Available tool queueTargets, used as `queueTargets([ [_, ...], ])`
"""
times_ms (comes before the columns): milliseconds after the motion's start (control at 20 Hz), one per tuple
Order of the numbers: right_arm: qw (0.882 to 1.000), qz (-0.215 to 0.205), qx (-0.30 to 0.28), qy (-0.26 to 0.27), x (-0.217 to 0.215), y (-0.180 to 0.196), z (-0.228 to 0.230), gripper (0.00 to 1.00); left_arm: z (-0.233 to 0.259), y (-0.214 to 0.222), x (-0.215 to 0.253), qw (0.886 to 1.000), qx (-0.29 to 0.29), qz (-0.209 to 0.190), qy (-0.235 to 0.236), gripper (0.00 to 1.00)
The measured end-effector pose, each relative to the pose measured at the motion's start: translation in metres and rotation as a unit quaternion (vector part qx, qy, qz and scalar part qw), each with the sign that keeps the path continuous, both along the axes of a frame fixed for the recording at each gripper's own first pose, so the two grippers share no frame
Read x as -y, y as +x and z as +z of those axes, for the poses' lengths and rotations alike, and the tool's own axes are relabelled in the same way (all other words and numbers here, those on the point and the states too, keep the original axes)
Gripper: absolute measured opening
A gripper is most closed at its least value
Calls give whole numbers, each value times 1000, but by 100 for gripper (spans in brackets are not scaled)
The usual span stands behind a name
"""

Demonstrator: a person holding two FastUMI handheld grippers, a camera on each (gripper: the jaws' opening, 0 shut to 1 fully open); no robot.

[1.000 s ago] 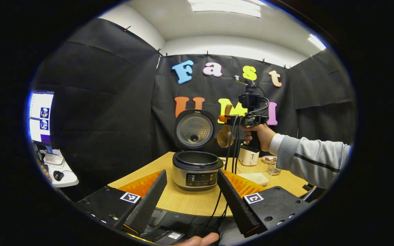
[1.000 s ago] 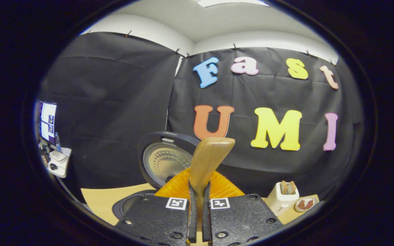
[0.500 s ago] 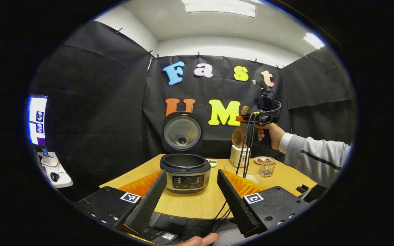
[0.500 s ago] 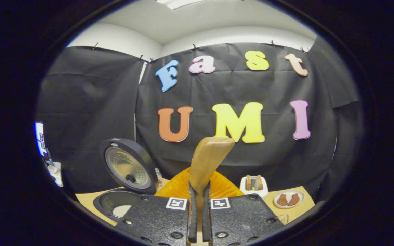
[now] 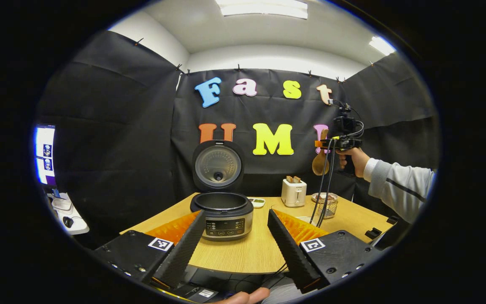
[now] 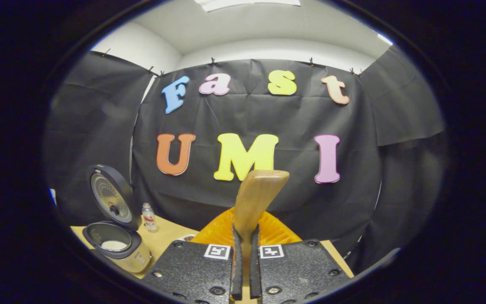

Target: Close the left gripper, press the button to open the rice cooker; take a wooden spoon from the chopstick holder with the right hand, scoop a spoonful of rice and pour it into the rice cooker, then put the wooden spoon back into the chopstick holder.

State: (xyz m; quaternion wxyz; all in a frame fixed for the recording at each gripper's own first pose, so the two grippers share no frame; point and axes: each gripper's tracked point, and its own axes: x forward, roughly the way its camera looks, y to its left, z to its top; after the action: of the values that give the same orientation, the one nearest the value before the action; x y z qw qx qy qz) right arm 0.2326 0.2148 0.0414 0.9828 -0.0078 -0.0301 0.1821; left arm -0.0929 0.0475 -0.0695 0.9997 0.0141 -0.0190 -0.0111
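The rice cooker (image 5: 222, 215) sits on the worktop (image 5: 251, 253) with its lid (image 5: 218, 164) swung upright, a little white rice in the pot in the right gripper view. Over the worktop's far right side, a sleeved arm reaches in level, and its hand (image 5: 352, 158) grips the right tool (image 5: 325, 144) high above the wire chopstick holder (image 5: 328, 207). That tool is clamped on the wooden spoon (image 5: 321, 158), which hangs upright, bowl down; the left tool (image 5: 234, 236) hovers low at the near edge, fingers spread apart.
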Motion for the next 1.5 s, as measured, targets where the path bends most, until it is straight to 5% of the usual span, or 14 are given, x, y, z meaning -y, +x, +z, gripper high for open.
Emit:
queueTargets([
  [500,996,-86,-29,16,81,55,-73,14,-4,17,25,1000,2,-20,16,94],
  [1200,989,-47,-125,69,84,92,-176,17,-4,77,40,999,-26,-26,-4,94],
  [1350,987,-28,-137,79,81,95,-187,22,3,91,37,999,-25,-21,3,94],
  [1500,987,-40,-134,81,89,104,-191,53,8,107,35,999,-32,-17,-9,94],
])
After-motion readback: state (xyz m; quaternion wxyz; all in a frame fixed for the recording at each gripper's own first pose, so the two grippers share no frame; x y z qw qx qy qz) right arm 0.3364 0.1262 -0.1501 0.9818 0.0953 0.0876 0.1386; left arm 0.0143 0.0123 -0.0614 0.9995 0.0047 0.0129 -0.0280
